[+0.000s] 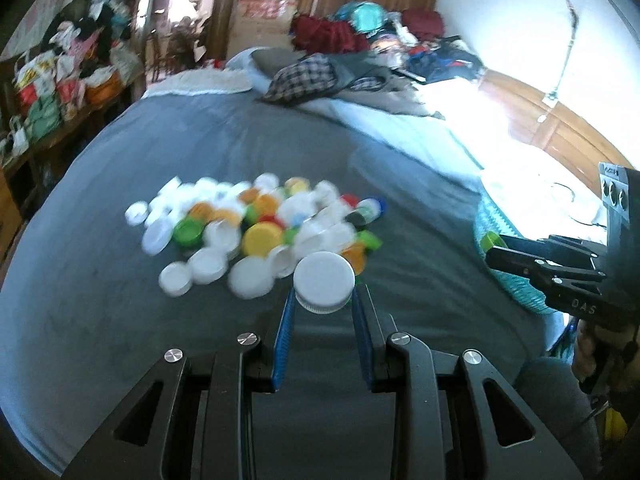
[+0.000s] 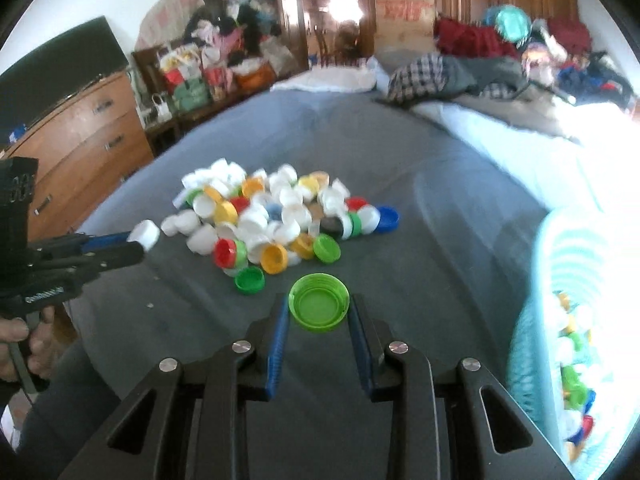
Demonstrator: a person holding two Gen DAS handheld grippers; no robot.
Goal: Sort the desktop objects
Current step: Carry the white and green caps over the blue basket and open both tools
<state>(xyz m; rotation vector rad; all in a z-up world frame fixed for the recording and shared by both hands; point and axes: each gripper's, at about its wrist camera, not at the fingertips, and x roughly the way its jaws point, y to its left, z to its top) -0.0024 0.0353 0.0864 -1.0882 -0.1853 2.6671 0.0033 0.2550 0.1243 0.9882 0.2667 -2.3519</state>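
Observation:
A heap of bottle caps (image 1: 256,224) in white, yellow, orange, green, red and blue lies on the grey bed cover (image 1: 200,140). My left gripper (image 1: 323,300) is shut on a large white cap (image 1: 324,282), lifted just in front of the heap. In the right wrist view the heap of caps (image 2: 280,220) shows again, and my right gripper (image 2: 319,312) is shut on a light green cap (image 2: 319,307) with its hollow side up. The left gripper (image 2: 140,240) with its white cap (image 2: 145,234) also appears at that view's left edge.
A turquoise basket (image 2: 560,300) with several sorted caps stands at the right on the bed; it is the same basket (image 1: 504,264) behind the right gripper's body (image 1: 560,276). Piled clothes (image 1: 360,52) cover the far end of the bed. A wooden dresser (image 2: 80,140) stands to the left.

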